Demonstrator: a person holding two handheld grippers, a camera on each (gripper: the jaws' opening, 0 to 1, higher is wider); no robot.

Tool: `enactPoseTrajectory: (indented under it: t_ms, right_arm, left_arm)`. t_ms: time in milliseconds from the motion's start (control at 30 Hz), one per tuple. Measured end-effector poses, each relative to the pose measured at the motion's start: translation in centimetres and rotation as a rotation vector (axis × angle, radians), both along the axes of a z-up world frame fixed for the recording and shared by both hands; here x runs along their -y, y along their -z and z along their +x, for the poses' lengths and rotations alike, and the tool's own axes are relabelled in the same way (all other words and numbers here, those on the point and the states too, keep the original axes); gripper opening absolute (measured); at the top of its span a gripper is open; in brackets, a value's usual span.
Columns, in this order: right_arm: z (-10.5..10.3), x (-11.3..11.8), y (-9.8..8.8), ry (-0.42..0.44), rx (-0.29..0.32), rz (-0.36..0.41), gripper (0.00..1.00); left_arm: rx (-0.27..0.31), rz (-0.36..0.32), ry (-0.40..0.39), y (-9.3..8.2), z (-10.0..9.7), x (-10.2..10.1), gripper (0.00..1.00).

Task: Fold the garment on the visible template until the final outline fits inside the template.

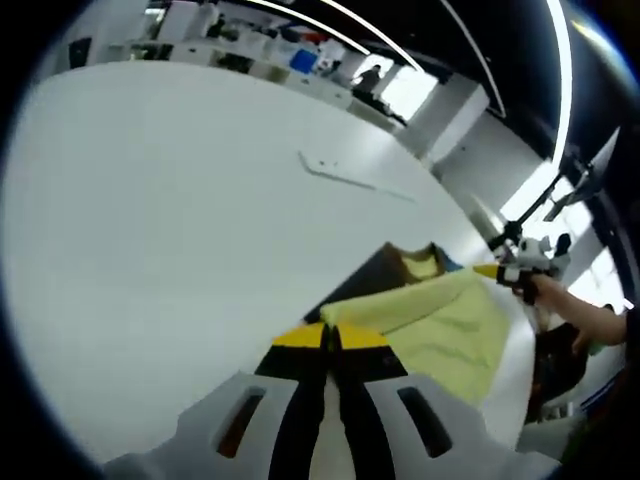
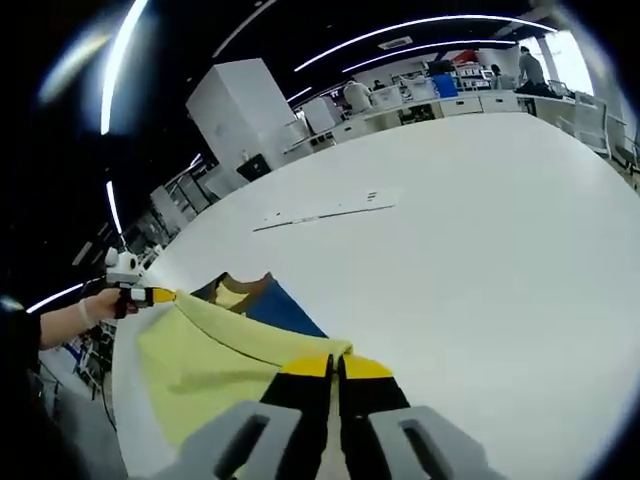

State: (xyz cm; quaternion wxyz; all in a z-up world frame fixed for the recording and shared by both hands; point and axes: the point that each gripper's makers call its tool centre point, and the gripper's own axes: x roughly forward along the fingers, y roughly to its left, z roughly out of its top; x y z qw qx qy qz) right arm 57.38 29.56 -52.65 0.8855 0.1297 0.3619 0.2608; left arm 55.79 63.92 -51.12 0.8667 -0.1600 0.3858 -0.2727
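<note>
I see left gripper [image 1: 331,338] clenched on yellow garment [image 1: 440,330] edge, lower centre of left gripper view. Right gripper [image 2: 335,366] likewise pinches garment edge at bottom centre. Garment stretched between both above dark template [image 2: 282,310] on white table [image 2: 480,230].

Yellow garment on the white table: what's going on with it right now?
A person is folding the yellow fabric garment on the white table. The left gripper and the right gripper are each shut on a corner of one edge, holding it stretched between them over a dark blue panel lying beneath.
</note>
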Motion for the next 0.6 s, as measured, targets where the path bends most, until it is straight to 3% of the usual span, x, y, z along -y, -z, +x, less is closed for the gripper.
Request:
enactPoseTrajectory:
  t_ms: [133,200,267,433,600]
  right_arm:
    - [0.0,0.0,0.0,-0.021,0.011,-0.017,0.00]
    - [0.0,0.1,-0.2,-0.030,0.019,-0.021,0.00]
    - [0.2,0.4,-0.3,-0.057,0.047,-0.054,0.01]
    - [-0.1,0.7,-1.2,-0.097,0.083,-0.100,0.15]
    - [-0.5,1.1,-1.9,-0.160,0.125,-0.164,0.16]
  left_arm:
    - [0.023,0.045,0.027,0.5,0.6,-0.3,0.00]
    - [0.081,0.074,0.071,0.0,0.9,-0.3,0.00]
    - [0.087,0.119,0.092,0.2,0.8,-0.7,0.01]
    - [0.132,0.149,0.128,-0.4,1.5,-1.7,0.01]
    - [0.213,0.247,0.204,-0.9,1.9,-2.5,0.13]
